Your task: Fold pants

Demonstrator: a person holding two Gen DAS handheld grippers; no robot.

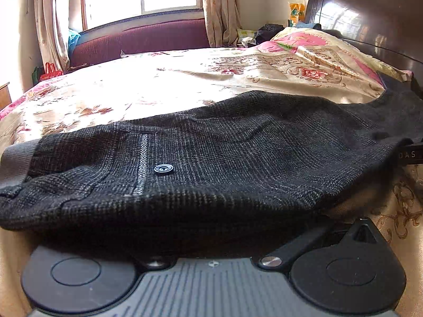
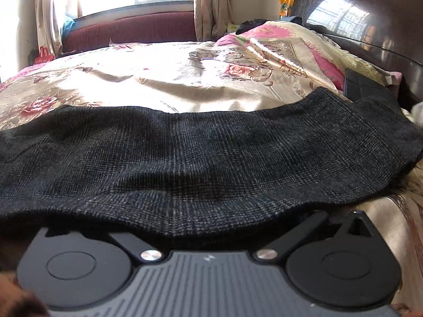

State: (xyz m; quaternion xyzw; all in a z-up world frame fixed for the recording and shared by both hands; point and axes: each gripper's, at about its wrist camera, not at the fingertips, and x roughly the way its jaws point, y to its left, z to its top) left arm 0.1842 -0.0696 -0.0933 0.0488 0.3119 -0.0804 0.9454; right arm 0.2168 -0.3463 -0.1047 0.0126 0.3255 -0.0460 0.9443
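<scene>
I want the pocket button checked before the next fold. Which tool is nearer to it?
Left. The black button on the pants lies just ahead of the left tool, whose fingers are hidden under the fabric. The right tool faces plain fabric of the pants, with no button in its view.

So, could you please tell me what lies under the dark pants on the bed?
The dark pants rest on the floral bedspread, which shows around them. Their near edge drapes over both grippers, hiding the fingers, so the jaw states are unreadable. Anything else beneath the fabric is covered.
</scene>
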